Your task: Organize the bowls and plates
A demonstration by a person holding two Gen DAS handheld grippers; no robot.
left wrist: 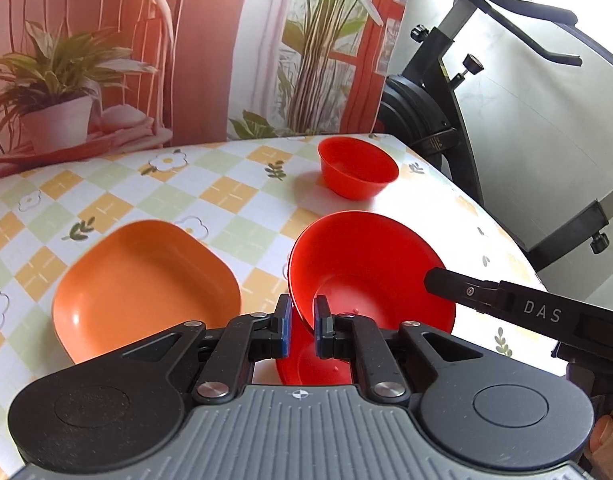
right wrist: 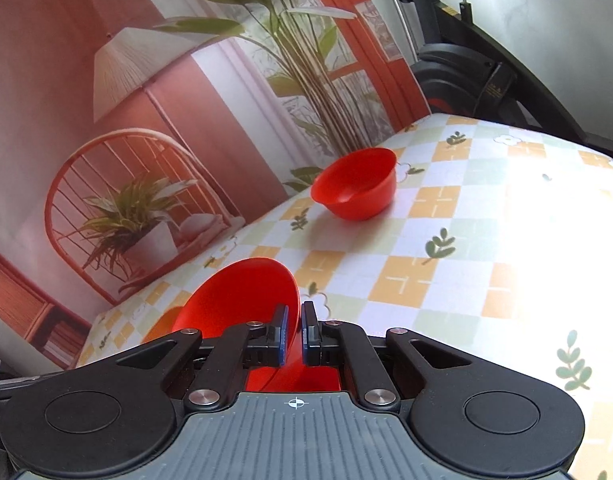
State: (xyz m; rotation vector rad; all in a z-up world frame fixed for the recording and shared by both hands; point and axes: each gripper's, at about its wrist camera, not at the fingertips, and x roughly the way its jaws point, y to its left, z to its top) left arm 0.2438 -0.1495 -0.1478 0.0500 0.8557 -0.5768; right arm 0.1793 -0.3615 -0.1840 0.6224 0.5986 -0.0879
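Observation:
A red round dish [left wrist: 370,272] hangs tilted over the checkered table [left wrist: 226,192]. My left gripper [left wrist: 302,328] is shut on its near rim. My right gripper [right wrist: 294,332] is shut on the rim of the same red dish [right wrist: 242,296]; in the left wrist view one of its black fingers [left wrist: 466,290] comes in from the right over the dish's right rim. To the left lies an orange square plate [left wrist: 146,288], of which the right wrist view shows only a sliver [right wrist: 162,324]. A small red bowl [left wrist: 358,168] [right wrist: 354,184] stands upright near the table's back.
A printed backdrop [left wrist: 106,80] with plants and a chair rises behind the table. A black exercise bike [left wrist: 446,120] stands past the table's right edge [left wrist: 506,232]. Part of a person's hand [left wrist: 602,432] shows at the lower right.

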